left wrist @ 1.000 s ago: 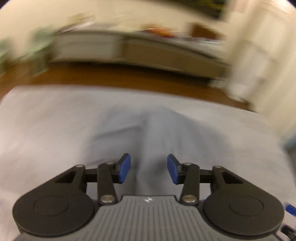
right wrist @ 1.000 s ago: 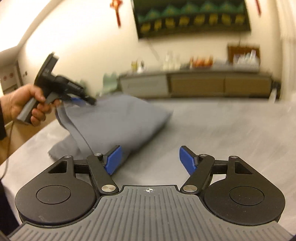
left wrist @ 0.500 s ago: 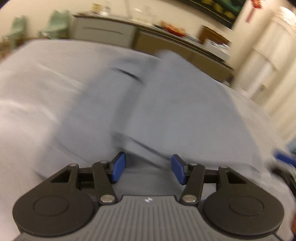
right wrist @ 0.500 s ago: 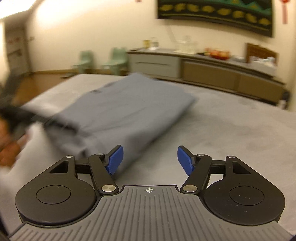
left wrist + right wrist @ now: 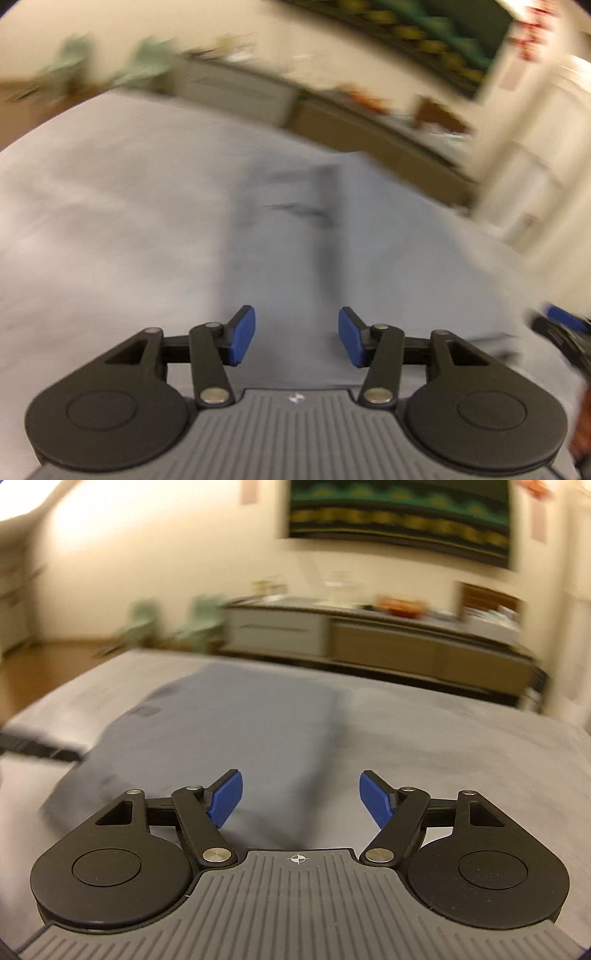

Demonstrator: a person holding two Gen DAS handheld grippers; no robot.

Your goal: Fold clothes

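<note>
A folded grey-blue garment [image 5: 236,731] lies flat on the pale grey cloth-covered surface [image 5: 461,746]. In the blurred left wrist view the garment [image 5: 288,251] stretches away straight ahead. My left gripper [image 5: 296,336] hovers open over its near end, nothing between the blue pads. My right gripper [image 5: 300,799] is open too, above the garment's near right corner, holding nothing. The right gripper's tip [image 5: 561,325] shows at the right edge of the left wrist view.
A long low sideboard [image 5: 369,638] with items on top runs along the far wall, under a dark patterned hanging [image 5: 399,520]. Two small green chairs [image 5: 173,624] stand on the wooden floor at the left. A pale curtain [image 5: 535,155] hangs at the right.
The garment, held up by the left gripper a second ago, now lies flat and folded on the surface. Both grippers have drawn back to its near end and stay open.
</note>
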